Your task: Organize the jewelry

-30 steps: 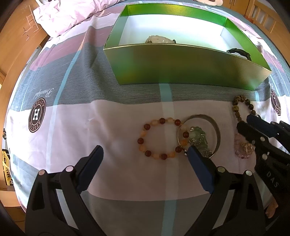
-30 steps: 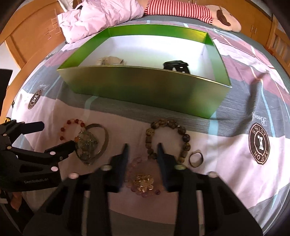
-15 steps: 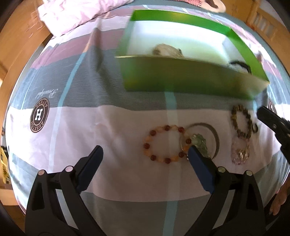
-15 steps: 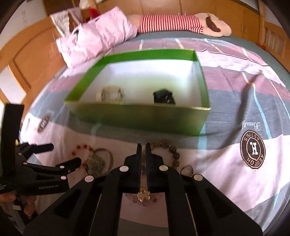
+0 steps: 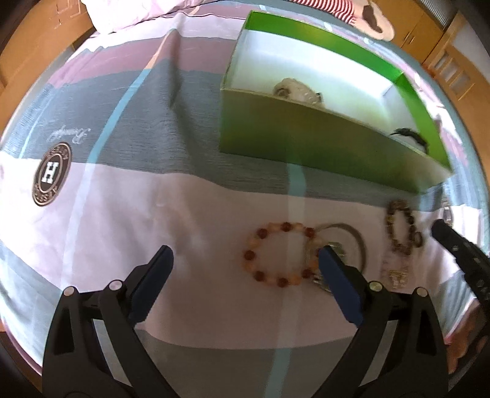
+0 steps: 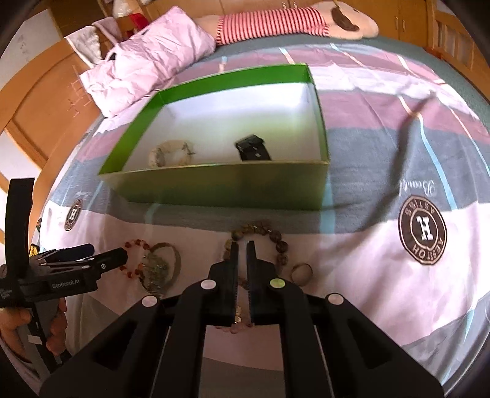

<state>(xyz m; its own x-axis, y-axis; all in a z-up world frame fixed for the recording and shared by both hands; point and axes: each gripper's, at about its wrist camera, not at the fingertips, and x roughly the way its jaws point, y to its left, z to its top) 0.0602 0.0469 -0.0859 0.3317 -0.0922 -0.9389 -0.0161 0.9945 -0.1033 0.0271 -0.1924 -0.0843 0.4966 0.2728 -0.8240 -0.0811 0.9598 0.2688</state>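
A green box (image 5: 321, 147) (image 6: 214, 186) sits on the bed, holding a pale bracelet (image 6: 170, 153) and a black item (image 6: 252, 148). In front of it lie an orange bead bracelet (image 5: 278, 254), a metal bangle with a green pendant (image 6: 159, 269), a brown bead bracelet (image 5: 401, 229) (image 6: 275, 242), a small ring (image 6: 301, 271) and a pink crystal bracelet with a gold charm (image 6: 237, 320). My left gripper (image 5: 245, 260) is open above the orange bracelet. My right gripper (image 6: 242, 248) is nearly shut above the pink bracelet; whether it grips it is hidden.
The bedsheet (image 6: 382, 275) is striped pink, grey and white with round brown logos (image 6: 422, 234). A pink pillow (image 6: 147, 67) and a striped plush toy (image 6: 291, 21) lie beyond the box. Wooden furniture edges the bed.
My right gripper closed from open to nearly shut and rose over the pink bracelet. Both cameras pulled back and up; the left gripper stayed open.
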